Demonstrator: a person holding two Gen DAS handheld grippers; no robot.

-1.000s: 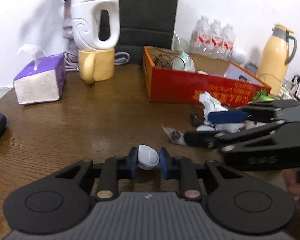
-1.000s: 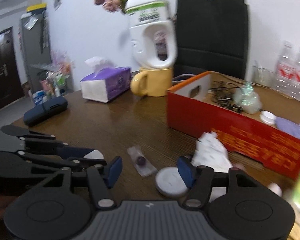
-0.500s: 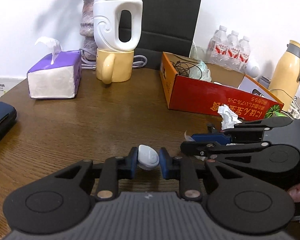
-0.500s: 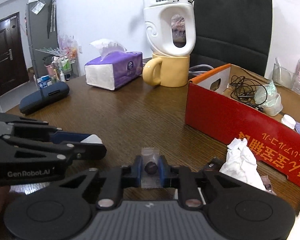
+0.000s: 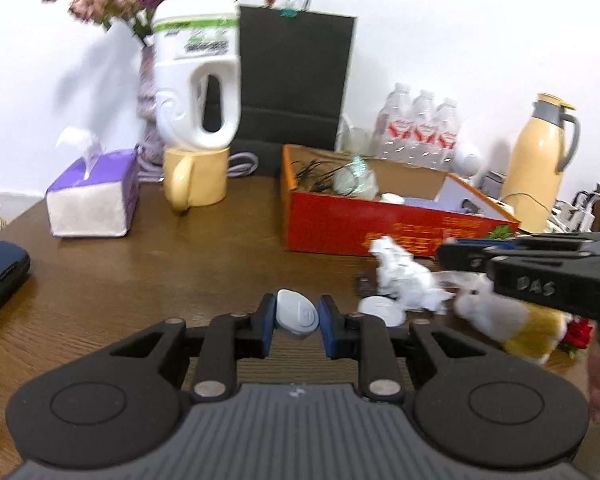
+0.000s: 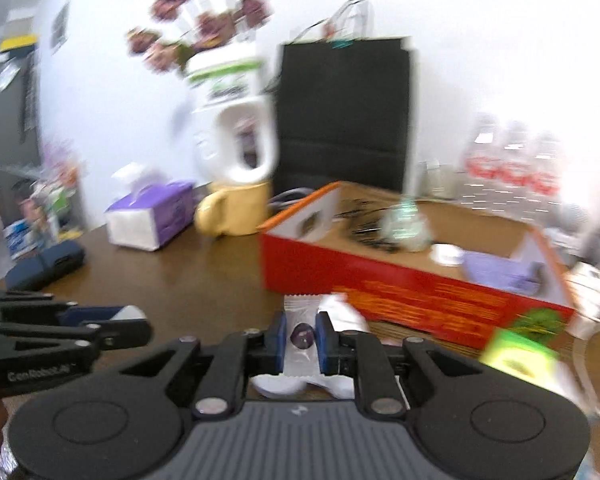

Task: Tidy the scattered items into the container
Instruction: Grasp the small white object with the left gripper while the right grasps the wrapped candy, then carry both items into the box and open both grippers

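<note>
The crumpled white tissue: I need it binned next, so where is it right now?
In the left wrist view, the crumpled white tissue lies on the table right of centre, just in front of the red box, beside a round white lid.

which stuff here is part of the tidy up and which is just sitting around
Part of the job:
- red box
- grey-white fob in left gripper
- wrapped sweet in right gripper
- crumpled tissue
- white round lid

Just lying about:
- tissue box
- yellow mug
- flask
- water bottles
</note>
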